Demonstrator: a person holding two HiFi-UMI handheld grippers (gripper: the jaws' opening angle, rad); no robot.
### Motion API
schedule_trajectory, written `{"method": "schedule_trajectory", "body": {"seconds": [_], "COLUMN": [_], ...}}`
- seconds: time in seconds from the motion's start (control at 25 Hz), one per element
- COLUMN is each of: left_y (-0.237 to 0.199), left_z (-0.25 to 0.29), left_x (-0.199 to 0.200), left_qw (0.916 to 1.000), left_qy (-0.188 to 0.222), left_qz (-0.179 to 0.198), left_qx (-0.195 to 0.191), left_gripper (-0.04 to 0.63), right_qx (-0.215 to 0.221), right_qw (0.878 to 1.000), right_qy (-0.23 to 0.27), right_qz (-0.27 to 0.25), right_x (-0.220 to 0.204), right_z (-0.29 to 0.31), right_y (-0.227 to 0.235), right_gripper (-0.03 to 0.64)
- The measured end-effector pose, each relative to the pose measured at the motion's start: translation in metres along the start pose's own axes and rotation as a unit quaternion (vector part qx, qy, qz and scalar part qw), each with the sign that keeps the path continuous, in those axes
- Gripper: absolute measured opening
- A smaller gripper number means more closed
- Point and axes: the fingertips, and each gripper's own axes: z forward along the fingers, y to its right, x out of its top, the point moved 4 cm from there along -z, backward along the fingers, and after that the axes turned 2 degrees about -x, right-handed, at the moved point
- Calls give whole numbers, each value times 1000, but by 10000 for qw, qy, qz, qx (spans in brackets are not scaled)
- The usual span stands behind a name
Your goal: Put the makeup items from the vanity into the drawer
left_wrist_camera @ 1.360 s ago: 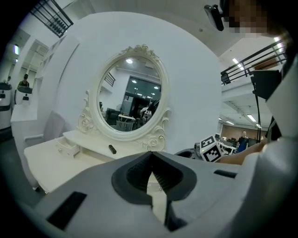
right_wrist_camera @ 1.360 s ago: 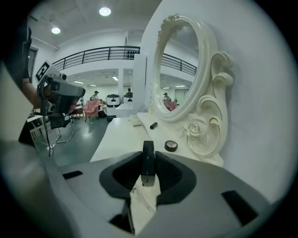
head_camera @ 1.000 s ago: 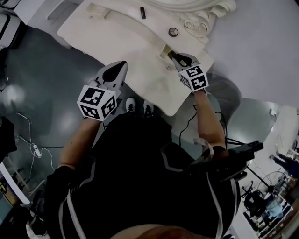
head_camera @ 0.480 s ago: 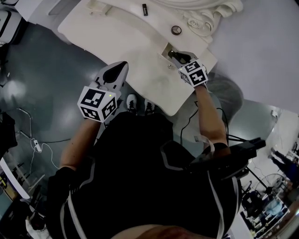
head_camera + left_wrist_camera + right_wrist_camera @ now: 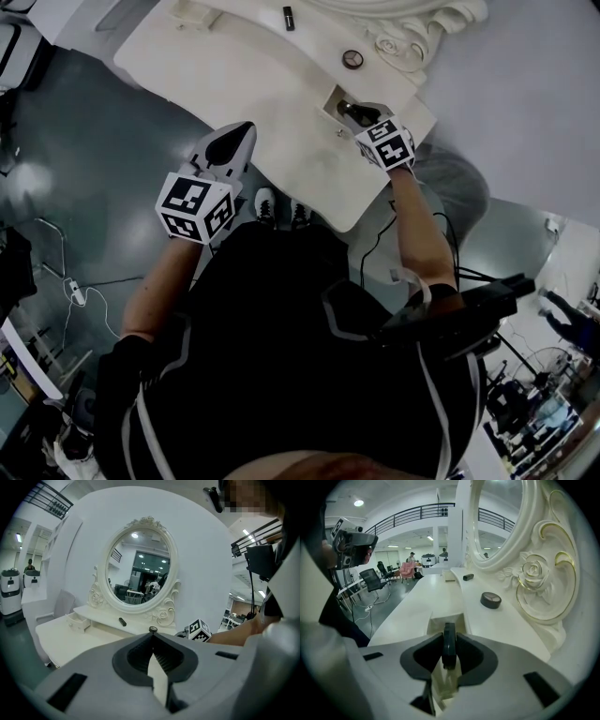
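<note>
My right gripper [image 5: 449, 641] is shut on a thin dark round makeup item [image 5: 449, 649], held edge-on just above the open drawer [image 5: 440, 618] in the white vanity top. In the head view that right gripper [image 5: 359, 112] hovers over the drawer opening [image 5: 336, 100]. A round dark compact [image 5: 491, 600] lies on the top near the rose carving, also the compact [image 5: 352, 59] from above. A black tube [image 5: 468, 577] lies further along, the same tube [image 5: 288, 18] near the mirror base. My left gripper [image 5: 232, 148] is shut and empty, off the vanity's front edge.
The oval mirror [image 5: 140, 571] with its carved frame stands at the back of the vanity [image 5: 234, 75]. A small drawer box [image 5: 77, 620] sits at the far left of the top. The person's shoes [image 5: 278, 212] show on the grey floor below the vanity edge.
My right gripper has crept slightly further in over the open drawer with the dark item still in its jaws. The left gripper has stayed put.
</note>
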Motion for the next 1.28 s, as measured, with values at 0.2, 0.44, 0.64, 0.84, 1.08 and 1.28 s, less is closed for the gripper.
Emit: {"method": "schedule_trajectory", "body": {"seconds": [0.2, 0.44, 0.64, 0.84, 1.08, 1.28], "left_y": [1, 2, 3, 5, 9, 7], "left_z": [3, -1, -2, -7, 2, 5], "left_x": [0, -2, -1, 3, 18, 40], "left_qw": [10000, 10000, 9999, 9998, 9986, 9970], "left_qy": [-31, -53, -10, 44, 228, 415], "left_qz": [12, 49, 103, 166, 216, 396], "left_qx": [-14, -2, 13, -51, -423, -524], "left_gripper": [5, 5, 5, 5, 5, 5], "right_qx": [18, -58, -64, -219, -626, -745], "right_qw": [9999, 9997, 9995, 9988, 9952, 9908], "right_qy": [-141, -141, -88, 118, 472, 968], "right_qz": [69, 199, 297, 428, 580, 578], "right_x": [-6, -9, -8, 3, 23, 55], "right_z": [2, -2, -5, -23, -71, -112], "right_y": [-3, -1, -2, -2, 1, 0], "right_gripper": [97, 107, 129, 137, 139, 138]}}
